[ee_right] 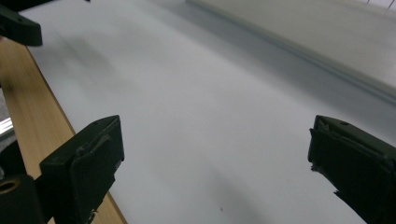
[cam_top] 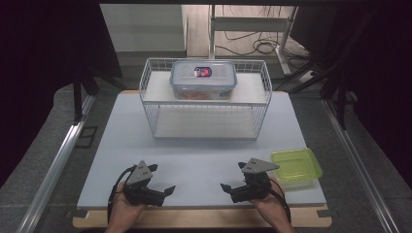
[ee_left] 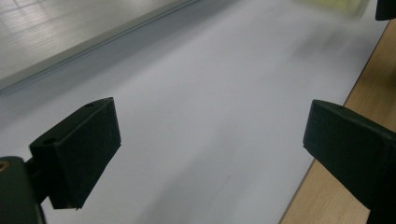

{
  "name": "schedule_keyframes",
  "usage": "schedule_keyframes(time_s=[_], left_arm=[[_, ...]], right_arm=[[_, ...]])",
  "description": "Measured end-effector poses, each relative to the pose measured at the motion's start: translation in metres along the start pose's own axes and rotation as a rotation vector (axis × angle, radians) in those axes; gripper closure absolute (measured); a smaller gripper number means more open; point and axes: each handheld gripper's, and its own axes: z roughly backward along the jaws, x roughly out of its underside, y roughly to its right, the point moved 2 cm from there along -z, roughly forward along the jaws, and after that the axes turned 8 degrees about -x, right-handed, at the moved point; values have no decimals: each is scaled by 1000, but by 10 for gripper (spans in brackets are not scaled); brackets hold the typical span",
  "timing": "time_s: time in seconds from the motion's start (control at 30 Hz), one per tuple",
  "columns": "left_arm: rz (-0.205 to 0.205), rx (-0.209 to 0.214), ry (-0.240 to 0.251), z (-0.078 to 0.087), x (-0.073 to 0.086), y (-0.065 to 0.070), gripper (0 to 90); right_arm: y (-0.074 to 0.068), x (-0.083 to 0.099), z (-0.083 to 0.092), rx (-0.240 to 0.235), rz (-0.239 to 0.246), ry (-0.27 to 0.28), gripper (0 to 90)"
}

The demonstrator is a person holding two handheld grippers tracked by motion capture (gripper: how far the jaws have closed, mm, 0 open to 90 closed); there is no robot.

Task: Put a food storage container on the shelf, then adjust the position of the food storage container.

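My left gripper [cam_top: 161, 178] rests low on the white table board [cam_top: 194, 160] near its front edge, held in a hand, jaws wide apart with nothing between them. My right gripper [cam_top: 233, 176] sits opposite it, facing left, also open and empty. In the left gripper view the left gripper [ee_left: 212, 144] has bare white board between its black pads. The right gripper view has the right gripper [ee_right: 217, 163] spread over the same board. A clear lidded container [cam_top: 203, 78] with a red and blue label stands on the top shelf of a white wire rack [cam_top: 148, 90].
A yellow-green plastic tub [cam_top: 296, 165] lies on the board just right of my right gripper, and shows as a blurred tub [ee_left: 331, 4] in the left gripper view. The rack's lower shelf [cam_top: 204, 124] holds nothing. A wooden edge [cam_top: 194, 218] runs under the board's front.
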Motion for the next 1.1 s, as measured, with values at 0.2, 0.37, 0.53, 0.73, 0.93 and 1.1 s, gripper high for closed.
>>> schedule_keyframes(time_s=[0.2, 0.37, 0.53, 0.73, 0.93, 1.1], left_arm=[[7, -13, 4, 1, 3, -4, 41], [13, -14, -3, -1, 6, -7, 42], [16, -13, 1, -1, 7, -8, 43], [20, -8, -3, -2, 8, -10, 46], [20, -2, -11, -4, 9, -11, 48], [19, -8, -15, -4, 9, -11, 51]], right_arm=[[9, 2, 2, 41, -53, -15, 29], [22, 0, 12, 91, -87, -9, 21], [36, 1, 26, 139, -119, -13, 34], [62, 6, 53, 230, -191, -7, 293], [85, 17, 80, 286, -231, -7, 563], [102, 27, 100, 336, -250, -39, 793]])
